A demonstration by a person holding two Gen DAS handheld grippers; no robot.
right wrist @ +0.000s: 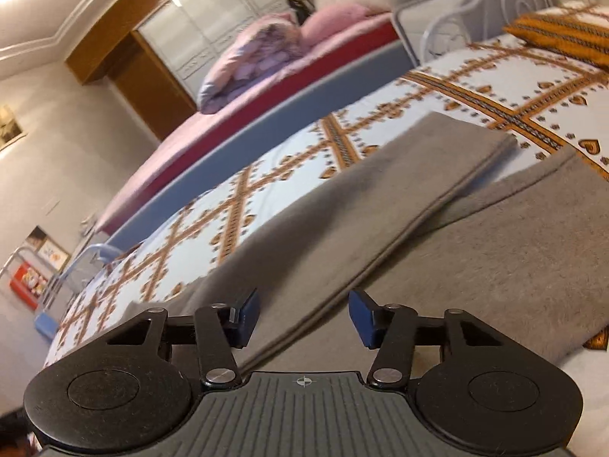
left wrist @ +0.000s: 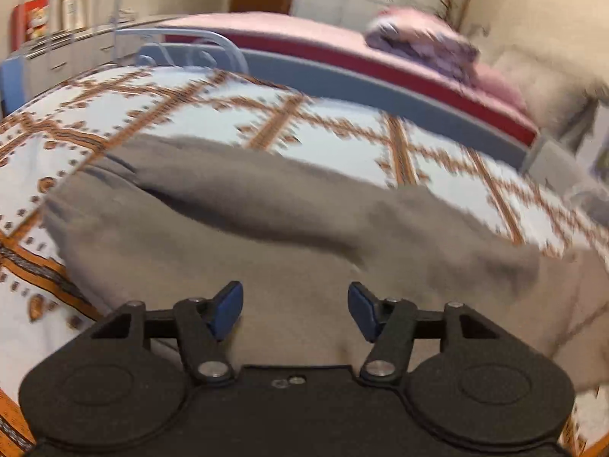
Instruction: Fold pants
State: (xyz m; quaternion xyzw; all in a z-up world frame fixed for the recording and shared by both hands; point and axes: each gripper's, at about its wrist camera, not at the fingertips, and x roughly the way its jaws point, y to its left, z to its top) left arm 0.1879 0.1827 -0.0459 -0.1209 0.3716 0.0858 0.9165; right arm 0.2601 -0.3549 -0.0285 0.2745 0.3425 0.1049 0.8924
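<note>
Grey-brown pants (left wrist: 266, 236) lie spread on a bed with a white and orange patterned cover (left wrist: 190, 114). In the left wrist view the pants fill the middle, with a rumpled fold across them. My left gripper (left wrist: 295, 310) is open and empty, just above the fabric. In the right wrist view the pants (right wrist: 475, 251) lie flat, one leg (right wrist: 380, 198) stretching away with its hem at the far end. My right gripper (right wrist: 304, 316) is open and empty, low over the near edge of the pants.
A second bed with pink bedding (right wrist: 266, 72) and a bunched quilt (left wrist: 422, 42) stands beyond a grey-blue rail (left wrist: 380, 87). A white metal bed frame (right wrist: 475, 3) and an orange pillow (right wrist: 563, 34) are at the bed's head. White cabinets (left wrist: 76, 49) line the wall.
</note>
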